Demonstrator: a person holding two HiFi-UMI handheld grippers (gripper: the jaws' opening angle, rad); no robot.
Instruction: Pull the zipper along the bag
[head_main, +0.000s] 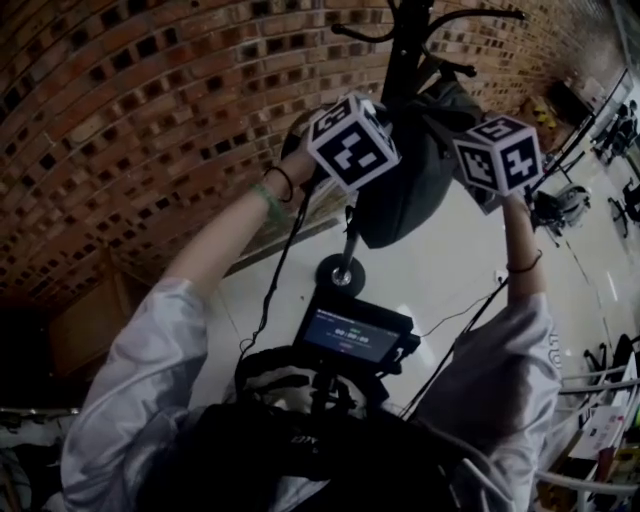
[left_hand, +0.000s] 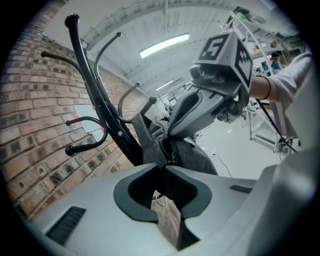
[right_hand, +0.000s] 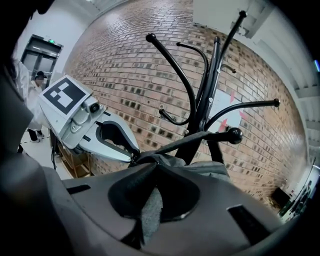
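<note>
the grip is set and the pull itself looks about to begin. the bag (head_main: 410, 190), dark grey, hangs off a black coat rack (head_main: 405, 50) in front of a brick wall, clear of the floor. both tongs are on it near its top.

the left tongs (left_hand: 165, 165) are pressed together, with a tan tab (left_hand: 167, 222) caught between the jaws; it may be the zipper pull, though i cannot tell for sure. the right tongs (right_hand: 157, 162) are pressed together too, pinching a fold of the bag's grey cloth (right_hand: 149, 215). the two sets of tips sit just beside each other on the bag, so little of the zipper's run shows between them.

next move, as i judge it: one side holds the cloth taut as an anchor while the other draws away along the zipper line. a hanging bag will swing and fold, so the anchor must hold firm and the pull should follow the seam, not drag outward.

both arms are raised and reach forward, hands at about the same height, grey sleeves slid back from the wrists; the left forearm angles in from the left, the right rises nearly straight.
</note>
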